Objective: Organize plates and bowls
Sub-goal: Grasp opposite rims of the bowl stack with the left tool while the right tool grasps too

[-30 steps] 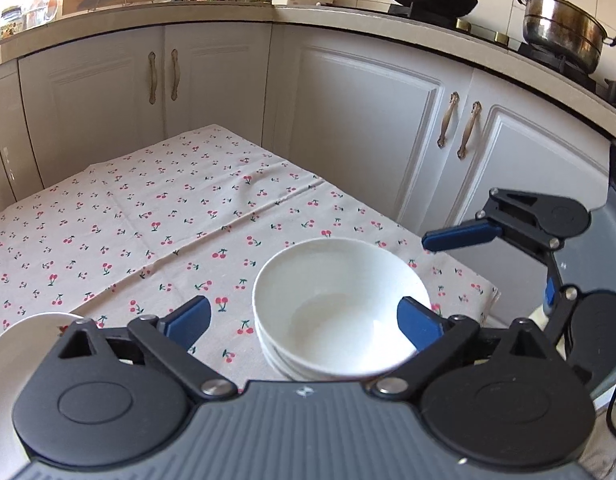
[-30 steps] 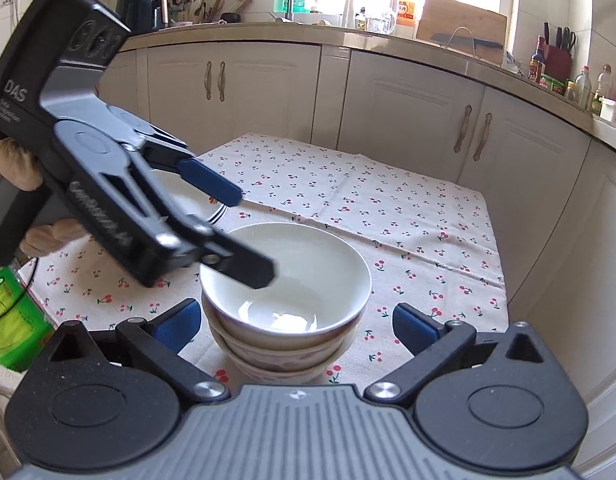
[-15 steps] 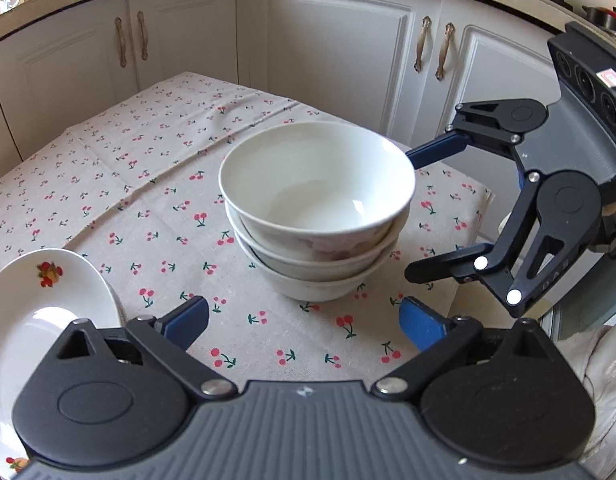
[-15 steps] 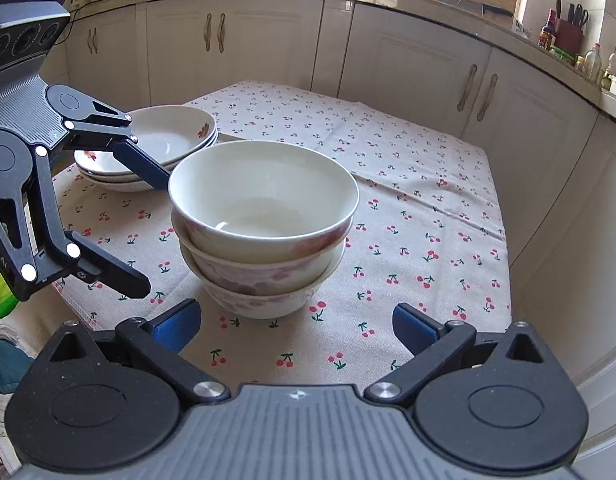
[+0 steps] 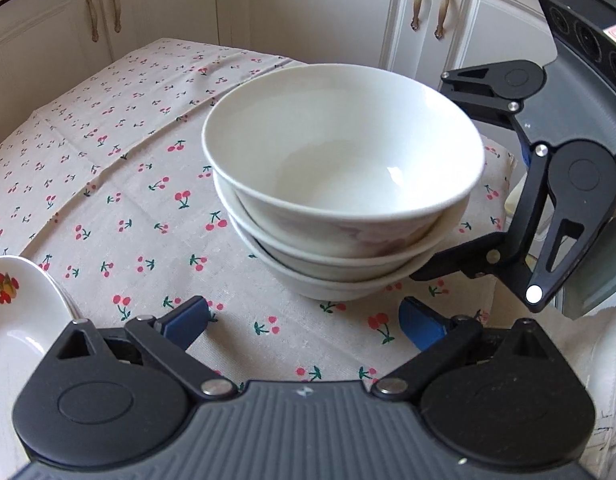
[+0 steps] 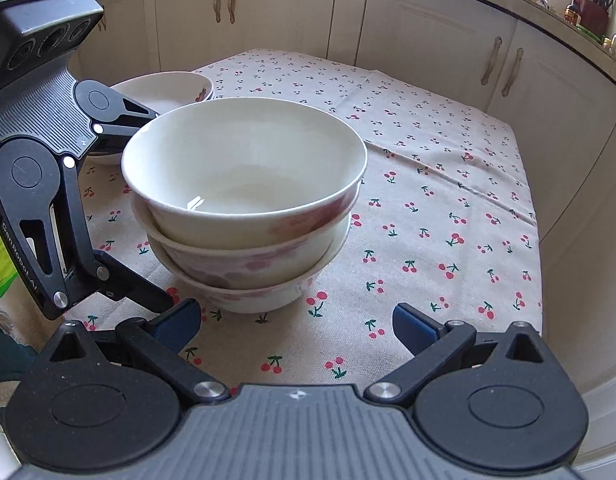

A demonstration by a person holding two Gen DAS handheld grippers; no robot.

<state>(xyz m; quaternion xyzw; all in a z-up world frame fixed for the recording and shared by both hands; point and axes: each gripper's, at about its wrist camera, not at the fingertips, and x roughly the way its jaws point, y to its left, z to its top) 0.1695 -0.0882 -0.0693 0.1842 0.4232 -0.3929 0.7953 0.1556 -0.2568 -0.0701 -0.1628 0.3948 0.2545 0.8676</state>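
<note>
We hold two grippers, one in each hand, and both point at a stack of three bowls [image 5: 344, 184]. The bowls are white with faint pink flowers on the outside, and they sit one inside the other on a cherry tablecloth [image 5: 127, 184].

Our left gripper [image 5: 303, 322] has its blue pads spread wide, and it holds nothing. The bowls stand just in front of it, a little to its right. Beside its left pad, low at the edge, we see a white plate [image 5: 15, 312] with a small red flower picture on it.

Our right gripper [image 6: 295, 320] is spread wide too, and nothing is between its pads. The bowl stack [image 6: 243, 200] stands just in front of it, a little to its left. Past the bowls, farther back on the left, some plates [image 6: 167, 90] lie one on top of another, partly hidden by the left gripper.

From each side we see the other gripper with a finger on each side of the bowls, but we cannot tell if the fingers touch them. White cupboards [image 6: 428, 36] stand behind the table.
</note>
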